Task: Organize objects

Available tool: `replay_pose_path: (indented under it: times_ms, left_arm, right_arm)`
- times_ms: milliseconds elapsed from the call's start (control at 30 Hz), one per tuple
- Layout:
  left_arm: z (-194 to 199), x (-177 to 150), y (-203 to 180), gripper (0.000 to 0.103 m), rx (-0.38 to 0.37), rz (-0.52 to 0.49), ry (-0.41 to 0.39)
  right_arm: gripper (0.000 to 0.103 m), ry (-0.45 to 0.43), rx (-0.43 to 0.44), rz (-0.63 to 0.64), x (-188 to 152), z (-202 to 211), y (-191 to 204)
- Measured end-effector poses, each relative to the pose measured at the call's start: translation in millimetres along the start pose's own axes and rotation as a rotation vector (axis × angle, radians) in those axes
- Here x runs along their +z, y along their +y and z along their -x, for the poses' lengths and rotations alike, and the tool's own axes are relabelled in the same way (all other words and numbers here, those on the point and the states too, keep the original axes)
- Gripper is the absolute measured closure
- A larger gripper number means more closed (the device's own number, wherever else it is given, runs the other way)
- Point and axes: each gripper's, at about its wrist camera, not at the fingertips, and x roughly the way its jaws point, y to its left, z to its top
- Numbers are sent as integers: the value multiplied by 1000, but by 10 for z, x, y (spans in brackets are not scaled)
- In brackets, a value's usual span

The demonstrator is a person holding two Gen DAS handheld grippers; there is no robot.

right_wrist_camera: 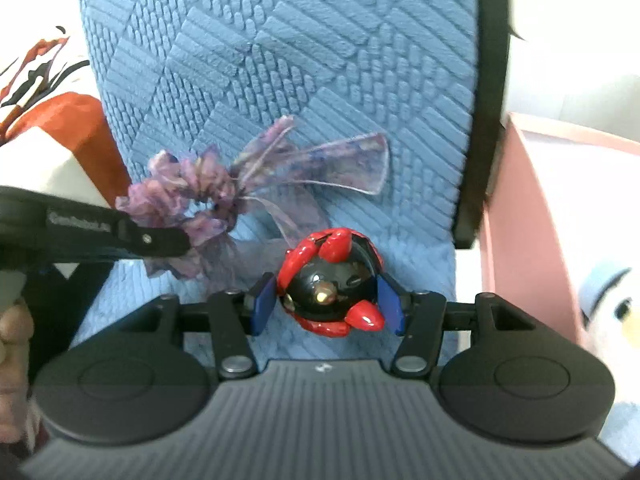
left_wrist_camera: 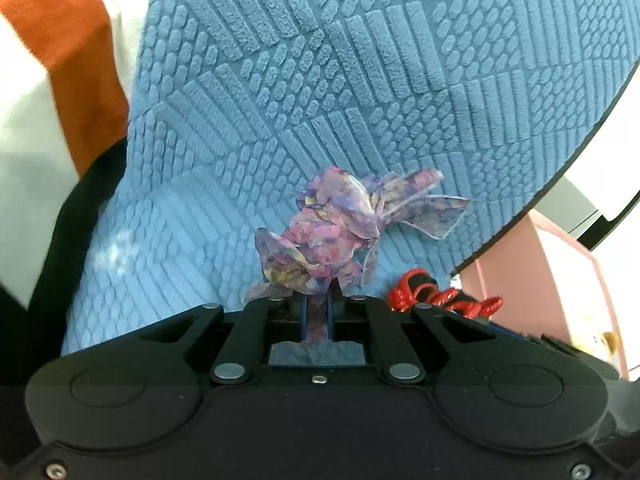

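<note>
A purple floral scrunchie (left_wrist_camera: 320,224) with a sheer ribbon bow is pinched in my left gripper (left_wrist_camera: 317,304), above the blue textured mat (left_wrist_camera: 360,60). In the right wrist view the scrunchie (right_wrist_camera: 192,200) hangs from the left gripper's finger (right_wrist_camera: 152,236). My right gripper (right_wrist_camera: 326,302) is shut on a black and red ball-shaped toy (right_wrist_camera: 330,280), held between the blue pads (right_wrist_camera: 264,300). The toy also shows in the left wrist view (left_wrist_camera: 436,294), just right of my left gripper.
A pink box (right_wrist_camera: 520,220) stands to the right of the mat, with a pale blue plush toy (right_wrist_camera: 612,304) in it. The pink box also shows in the left wrist view (left_wrist_camera: 540,280). An orange, white and black cloth (left_wrist_camera: 60,80) lies left of the mat.
</note>
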Motion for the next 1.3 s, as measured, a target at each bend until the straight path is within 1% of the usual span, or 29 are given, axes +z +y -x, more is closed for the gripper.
replay_pose_path:
  times_ms: [133, 333, 500, 600, 667, 767, 867, 933, 1000, 1067, 1133, 1200, 1233, 1267, 1300]
  left_arm:
    - [189, -127, -107, 95, 18, -25, -24]
    - [550, -372, -173, 95, 1, -12, -54]
    - [805, -581, -255, 95, 11, -30, -80]
    - [932, -710, -292, 96, 2, -26, -78]
    - [1009, -812, -335, 95, 10, -44, -74]
    - [1020, -963, -350, 95, 22, -53, -42]
    - [934, -1063, -332, 95, 31, -53, 13]
    - [875, -1098, -325, 93, 51, -53, 37]
    - [821, -1117, -280, 92, 51, -29, 66]
    - [780, -1136, -234, 91, 49, -8, 88]
    - [764, -1140, -196, 82, 54, 1, 96]
    - [780, -1139, -167, 77, 23, 14, 98]
    - [771, -1119, -154, 69, 5, 22, 105]
    - [768, -1109, -154, 64, -11, 26, 107]
    - [774, -1102, -152, 54, -20, 30, 105]
  right_arm:
    - [45, 20, 3, -3, -98, 96, -1]
    - [45, 10, 15, 25, -216, 330, 83]
    - [45, 16, 47, -13, -392, 576, 79]
    - [45, 31, 49, -22, -533, 727, 71]
    - [45, 42, 49, -34, -630, 831, 59]
    - [45, 58, 36, -37, -772, 957, 53]
    - [45, 65, 31, 0, -852, 1005, 110]
    - [45, 74, 30, 14, -865, 972, 126]
    - [45, 85, 35, 17, -869, 911, 120]
    - [45, 72, 33, 23, -854, 876, 119]
    - [44, 62, 24, 31, -828, 833, 119]
    - [43, 58, 23, 24, -795, 771, 112]
    - [43, 57, 23, 21, -775, 745, 107]
    - [43, 53, 24, 16, -759, 723, 109]
    - [42, 49, 24, 7, -746, 706, 106]
